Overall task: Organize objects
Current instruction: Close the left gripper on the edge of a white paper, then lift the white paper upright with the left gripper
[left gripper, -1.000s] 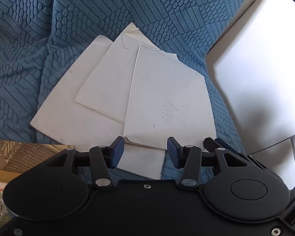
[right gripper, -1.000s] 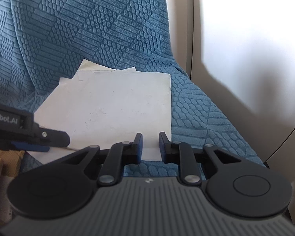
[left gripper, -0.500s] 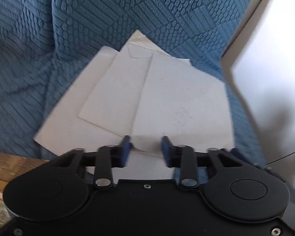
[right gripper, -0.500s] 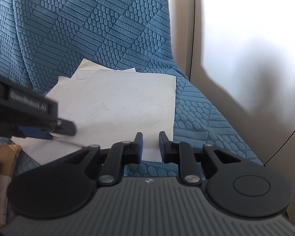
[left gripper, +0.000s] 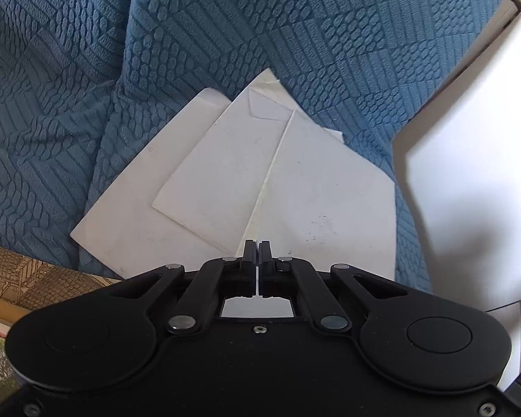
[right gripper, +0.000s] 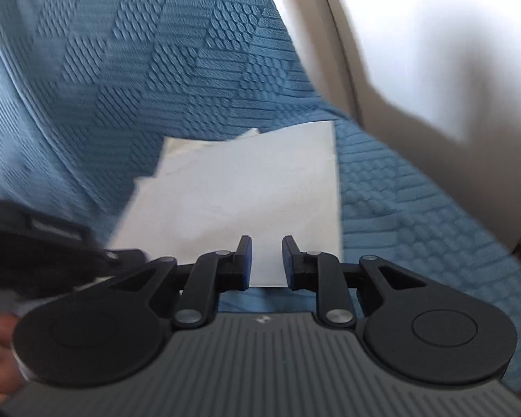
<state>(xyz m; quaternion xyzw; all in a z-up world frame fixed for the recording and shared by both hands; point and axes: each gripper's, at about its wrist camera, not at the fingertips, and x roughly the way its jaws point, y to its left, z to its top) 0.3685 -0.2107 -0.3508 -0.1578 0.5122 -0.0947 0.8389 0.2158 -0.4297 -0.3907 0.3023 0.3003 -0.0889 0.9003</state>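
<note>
Several white paper sheets (left gripper: 225,180) lie fanned and overlapping on a blue textured sofa cover (left gripper: 225,27). My left gripper (left gripper: 258,253) is shut on the near edge of the top sheet (left gripper: 330,201), which runs between its pads. In the right wrist view the same sheets (right gripper: 246,191) lie ahead. My right gripper (right gripper: 266,260) is open, its fingers over the near edge of the top sheet without gripping it. The left gripper's body (right gripper: 52,243) shows blurred at the left of that view.
A white wall or panel (left gripper: 469,173) rises at the right of the sofa. A brown patterned box or book (left gripper: 24,278) sits at the lower left. A beige sofa frame (right gripper: 347,52) borders the blue cover.
My left gripper has closed from wide open onto the top sheet's near edge. The right gripper stayed open and shifted with motion blur.
</note>
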